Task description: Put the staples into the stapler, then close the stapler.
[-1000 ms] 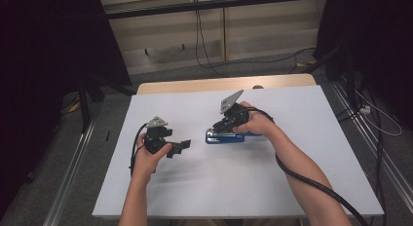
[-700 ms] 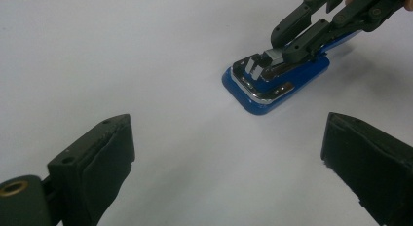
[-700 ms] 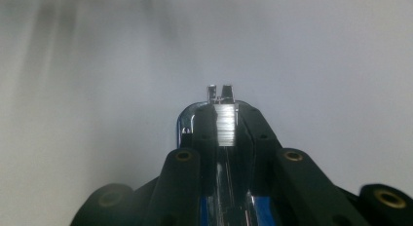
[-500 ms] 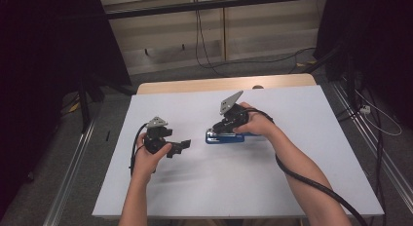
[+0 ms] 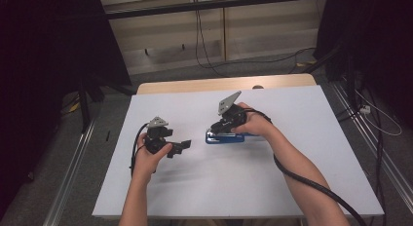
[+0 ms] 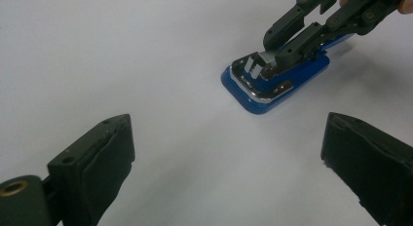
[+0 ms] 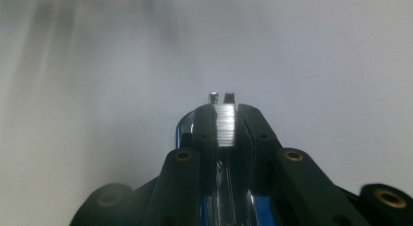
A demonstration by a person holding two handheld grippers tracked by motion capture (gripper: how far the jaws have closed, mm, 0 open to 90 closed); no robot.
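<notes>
Right gripper (image 7: 225, 126) — jaws clamping staple strip (image 7: 225, 123)

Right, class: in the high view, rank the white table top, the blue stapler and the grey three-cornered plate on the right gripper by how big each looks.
1. white table top, by far the largest.
2. blue stapler.
3. grey three-cornered plate; it rides higher, nearer the camera, so the order of the last two is unsure.

A stapler (image 5: 225, 137) is laid flat on the table (image 5: 302, 177), slightly right of its middle. The right claw (image 5: 215, 130) is set over the stapler from the right, with a strip of staples (image 7: 225, 123) pinched between its jaws. The left claw (image 5: 184, 145) is held just above the table, left of the stapler and apart from it.
</notes>
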